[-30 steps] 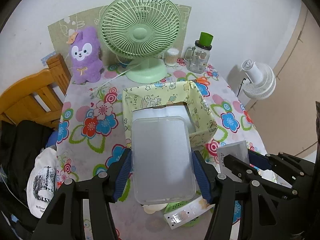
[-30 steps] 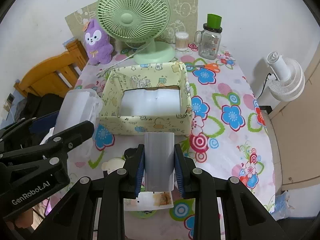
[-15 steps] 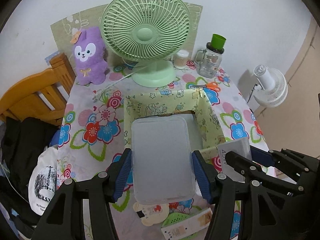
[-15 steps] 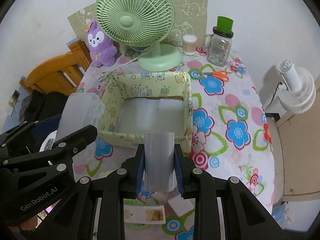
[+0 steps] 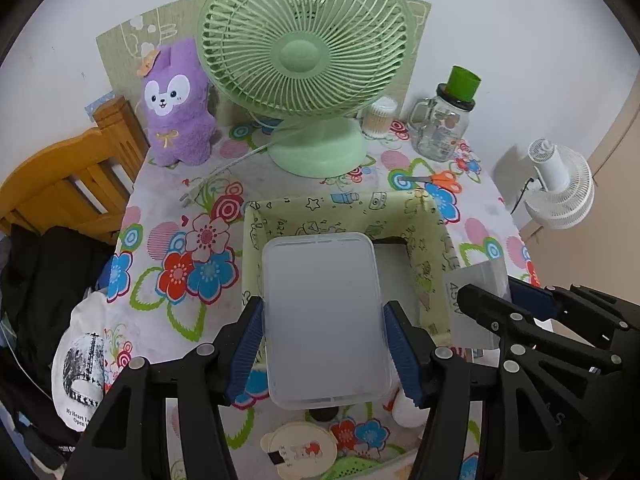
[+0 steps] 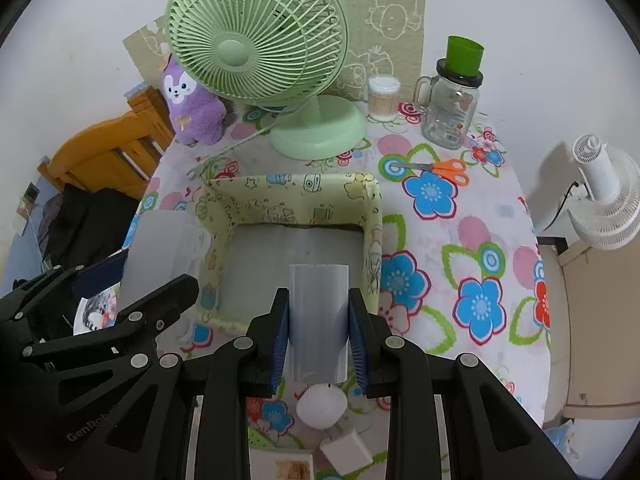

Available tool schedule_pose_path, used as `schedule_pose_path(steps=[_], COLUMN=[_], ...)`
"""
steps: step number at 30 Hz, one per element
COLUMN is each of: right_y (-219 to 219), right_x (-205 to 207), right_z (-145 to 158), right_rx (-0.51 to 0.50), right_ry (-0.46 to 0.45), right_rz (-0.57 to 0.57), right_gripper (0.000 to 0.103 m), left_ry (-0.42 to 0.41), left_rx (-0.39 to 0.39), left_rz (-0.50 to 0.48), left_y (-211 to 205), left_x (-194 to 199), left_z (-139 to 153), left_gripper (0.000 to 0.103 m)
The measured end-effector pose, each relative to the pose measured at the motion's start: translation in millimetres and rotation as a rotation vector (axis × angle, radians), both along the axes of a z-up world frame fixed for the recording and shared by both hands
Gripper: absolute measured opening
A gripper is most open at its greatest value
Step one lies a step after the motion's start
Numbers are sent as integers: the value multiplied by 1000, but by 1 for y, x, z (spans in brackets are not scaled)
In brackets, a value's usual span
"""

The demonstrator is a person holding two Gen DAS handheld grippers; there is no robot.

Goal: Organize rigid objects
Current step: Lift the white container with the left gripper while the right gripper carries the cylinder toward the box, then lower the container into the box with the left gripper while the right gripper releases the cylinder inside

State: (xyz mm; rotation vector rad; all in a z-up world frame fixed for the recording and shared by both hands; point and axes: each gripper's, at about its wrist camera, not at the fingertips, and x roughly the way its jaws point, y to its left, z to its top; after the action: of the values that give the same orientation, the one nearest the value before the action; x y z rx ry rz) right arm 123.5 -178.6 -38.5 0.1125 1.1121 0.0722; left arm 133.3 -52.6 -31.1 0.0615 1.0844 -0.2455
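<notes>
Jaws first: on my left gripper (image 5: 324, 344) they're clamped against the two long sides of a frosted plastic box (image 5: 324, 316), and I'm holding it lifted, its far end over the near-left part of the yellow fabric bin (image 5: 348, 204). Moving right, my right gripper (image 6: 318, 332) has its jaws pinched on a grey cylinder (image 6: 318, 312), carried just short of the bin's near wall. So both loads are in the air, neither dropped in yet.

Progress, by my reckoning: early-to-middle. That bin looks empty apart from its pale floor, so nothing is stowed so far. Two items are on their way; more wait on the surface (image 6: 460, 240) below me.

Count, left to right: one round cream tag (image 5: 298, 444), one white ball (image 6: 320, 406), one white block (image 6: 346, 450), one flat printed pack at the bottom edge. Further back: one purple plush (image 5: 176, 108), one green fan (image 5: 308, 48), one cotton-swab tub (image 6: 384, 98), one glass jar (image 6: 450, 116), one pair of orange scissors (image 6: 436, 168).
</notes>
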Motion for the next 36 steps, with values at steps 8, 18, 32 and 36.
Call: schedule_pose_path(steps=[8,18,32,36], right_y=[-3,-6,5,6], right_x=[22,43,49,49], right_z=[-20,-47,-68,-68], right_rx=[2,-9,-104,-120], right_ry=[44,107,147,149], right_rz=[-3,-5,16,21], right_gripper=[30,30,31,31], left_ry=[46,98,111,107], left_rx=[16,60,146,158], left_rz=[7,9,3,-4], left_y=[-2,-8,-14,-13], left_x=[18,34,41,41], left_z=[-23,-48,-71,-71], left_gripper=[62,62,61,62])
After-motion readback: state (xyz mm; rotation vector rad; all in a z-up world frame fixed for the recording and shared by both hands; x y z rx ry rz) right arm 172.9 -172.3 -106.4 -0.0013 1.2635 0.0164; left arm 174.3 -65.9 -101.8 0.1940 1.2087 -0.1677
